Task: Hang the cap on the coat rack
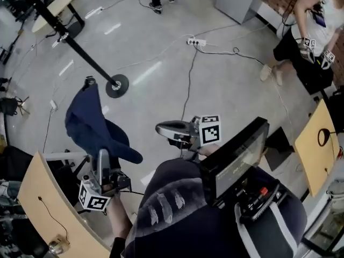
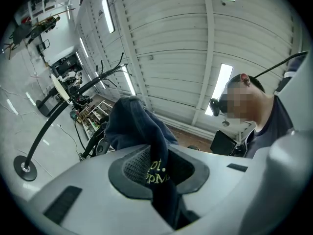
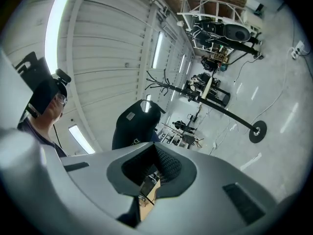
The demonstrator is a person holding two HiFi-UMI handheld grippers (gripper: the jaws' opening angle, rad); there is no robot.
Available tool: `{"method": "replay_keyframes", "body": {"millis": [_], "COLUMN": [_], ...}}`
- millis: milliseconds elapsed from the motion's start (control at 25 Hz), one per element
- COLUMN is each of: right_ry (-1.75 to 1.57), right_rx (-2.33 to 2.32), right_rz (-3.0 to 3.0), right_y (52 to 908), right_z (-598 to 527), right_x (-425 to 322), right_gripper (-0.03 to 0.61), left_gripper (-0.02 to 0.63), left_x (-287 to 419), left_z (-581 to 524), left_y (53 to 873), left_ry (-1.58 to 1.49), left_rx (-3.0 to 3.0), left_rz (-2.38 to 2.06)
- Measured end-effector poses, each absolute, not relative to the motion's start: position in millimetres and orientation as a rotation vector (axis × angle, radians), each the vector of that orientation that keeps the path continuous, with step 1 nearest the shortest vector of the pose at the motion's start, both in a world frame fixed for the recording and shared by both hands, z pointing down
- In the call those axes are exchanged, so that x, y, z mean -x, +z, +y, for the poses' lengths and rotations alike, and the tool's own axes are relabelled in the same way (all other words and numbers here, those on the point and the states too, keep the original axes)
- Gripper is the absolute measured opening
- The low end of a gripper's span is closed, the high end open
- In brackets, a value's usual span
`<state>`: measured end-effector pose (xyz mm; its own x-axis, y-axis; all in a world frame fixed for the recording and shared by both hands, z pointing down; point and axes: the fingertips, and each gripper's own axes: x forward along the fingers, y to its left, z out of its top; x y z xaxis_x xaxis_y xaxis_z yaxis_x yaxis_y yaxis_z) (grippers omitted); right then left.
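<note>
1. Floor (image 1: 226, 90): grey and glossy. It carries everything listed below.
2. Coat rack (image 1: 80, 51): black, with a round base on the floor left of centre. In the head view the pole runs toward the floor's far left corner. It also shows in the left gripper view (image 2: 63, 102) and the right gripper view (image 3: 225, 109). Nothing hangs on it.
3. Board (image 1: 54, 208): tan, at the floor's near left edge. A second board (image 1: 317, 144) is at the right edge.
4. Bystander (image 1: 317, 15): stands at the far right corner.
5. Cap (image 1: 91, 125): navy, held off the floor with the crown uppermost. It sits on the near side of the rack's base and is clear of the rack. Yellow lettering shows where the fabric enters the jaws (image 2: 134, 126). The right gripper view shows its inside with a label (image 3: 134, 124).
6. Left gripper (image 1: 103, 156): its jaws are clamped on the cap's fabric, which fills the gap between the pads (image 2: 159, 165).
7. Right gripper (image 1: 161, 129): right of the cap and apart from it. Its jaws are slightly parted with nothing between them (image 3: 151, 175).
8. Cable (image 1: 188, 85): runs across mid-floor to a power strip (image 1: 196, 42).
</note>
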<state>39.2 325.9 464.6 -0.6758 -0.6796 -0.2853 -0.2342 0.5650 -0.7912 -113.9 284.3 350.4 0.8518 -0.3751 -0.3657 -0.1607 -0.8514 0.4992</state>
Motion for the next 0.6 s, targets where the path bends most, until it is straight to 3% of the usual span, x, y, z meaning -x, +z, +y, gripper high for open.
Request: {"method": "replay_keyframes", "body": {"millis": [280, 600], "right_ry": [-1.084, -1.006], "right_rx": [0.68, 0.612], "right_rz": [2.235, 2.471], "right_y": [463.8, 455.1], "right_z": [328.3, 297.8], "right_x": [-95.7, -95.2], "right_gripper": [0.003, 0.003], "left_gripper": [0.083, 0.083], "left_x": [54.3, 41.1], "left_z": [292.7, 267.6], "left_y": [357.7, 350.6], "left_ry": [-0.558, -0.532], "left_rx": [-2.52, -2.559], "left_rz": [-0.468, -0.486]}}
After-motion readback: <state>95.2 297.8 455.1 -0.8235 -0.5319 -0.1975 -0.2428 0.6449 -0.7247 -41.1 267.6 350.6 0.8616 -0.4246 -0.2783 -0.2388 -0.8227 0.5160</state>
